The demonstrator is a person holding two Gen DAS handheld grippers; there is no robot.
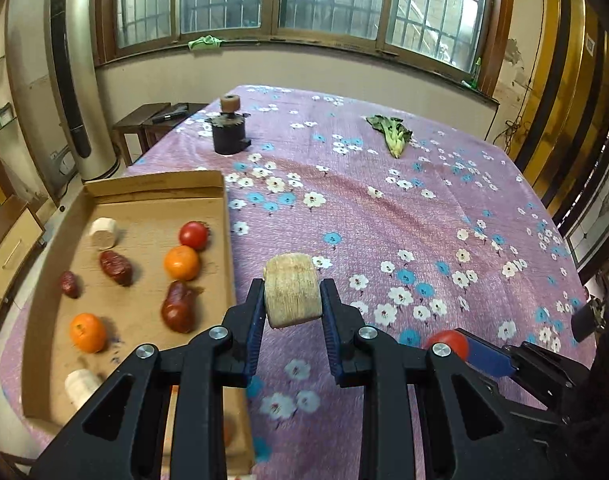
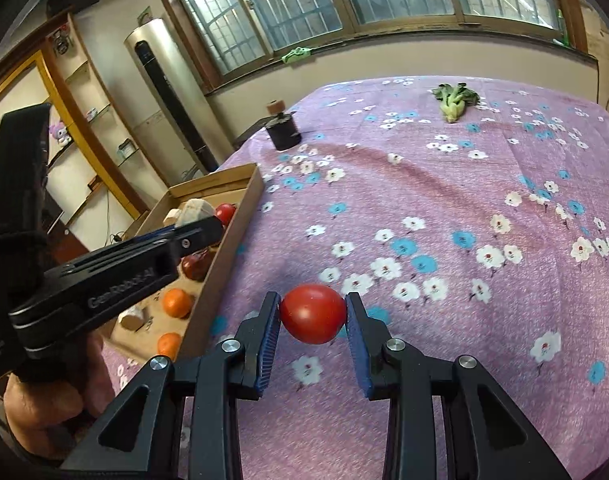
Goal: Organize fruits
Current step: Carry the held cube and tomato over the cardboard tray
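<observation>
- Carrying the pale chunk [image 1: 292, 290] clamped in the left gripper [image 1: 292, 300], clear the cardboard tray [image 1: 228, 240] wall before letting go.
- Keeping the right gripper [image 2: 313, 316] clamped on the tomato [image 2: 313, 314], follow after.

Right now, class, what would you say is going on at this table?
A person is sorting produce into a cardboard tray, using a hand-held gripper in each hand. The left hand-held gripper is shut on a pale cylindrical chunk, held above the floral tablecloth just right of the tray. The right hand-held gripper is shut on a red tomato. The tray already holds oranges, another tomato and dark red pieces. A leafy green lies farther back.
</observation>
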